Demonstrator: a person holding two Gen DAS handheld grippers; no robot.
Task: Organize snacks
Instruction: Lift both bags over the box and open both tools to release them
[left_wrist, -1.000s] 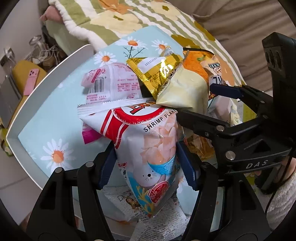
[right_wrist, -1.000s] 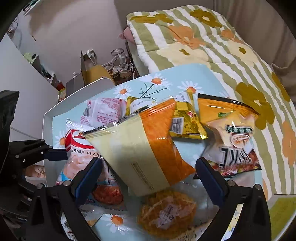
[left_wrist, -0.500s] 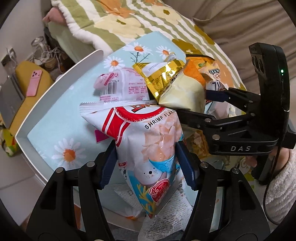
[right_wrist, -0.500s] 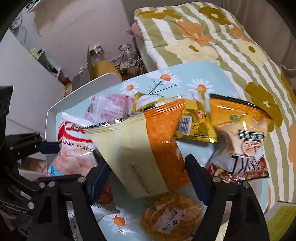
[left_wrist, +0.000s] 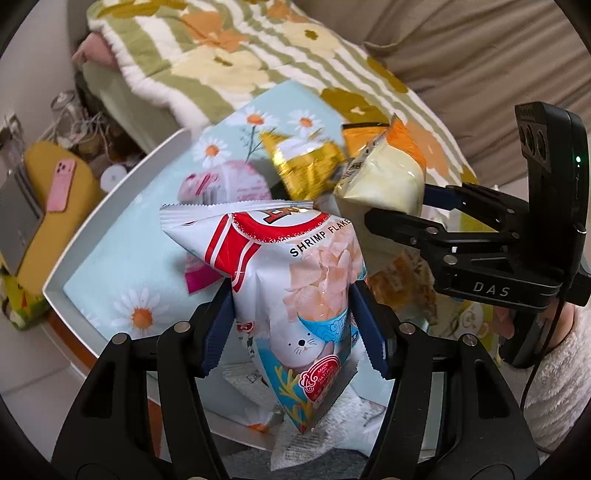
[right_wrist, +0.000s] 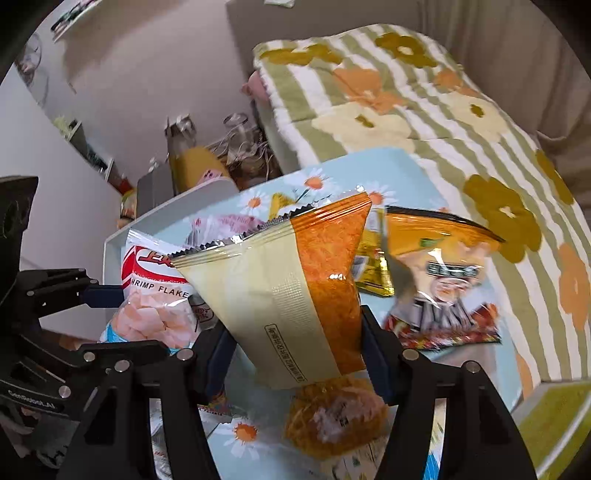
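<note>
My left gripper (left_wrist: 293, 332) is shut on a white and red shrimp flakes bag (left_wrist: 295, 288) and holds it upright above the daisy-print tray (left_wrist: 110, 206). My right gripper (right_wrist: 297, 350) is shut on a cream and orange snack bag (right_wrist: 291, 295), lifted over the tray; that bag (left_wrist: 388, 177) and the right gripper (left_wrist: 424, 210) also show in the left wrist view. The shrimp flakes bag (right_wrist: 155, 295) shows at the left of the right wrist view. On the tray lie a gold packet (left_wrist: 306, 166), a pink packet (left_wrist: 225, 184) and an orange noodle bag (right_wrist: 439, 280).
A round orange pastry in clear wrap (right_wrist: 336, 417) lies under the right gripper. A striped flower quilt (right_wrist: 406, 103) covers the bed behind the tray. A yellow cushion with a pink phone (left_wrist: 61, 184) sits to the left. Paper-like packets (left_wrist: 314, 435) lie at the tray's near edge.
The right gripper has closed on the cream and orange bag and lifted it. The left gripper has kept its hold on the shrimp flakes bag and risen slightly.
</note>
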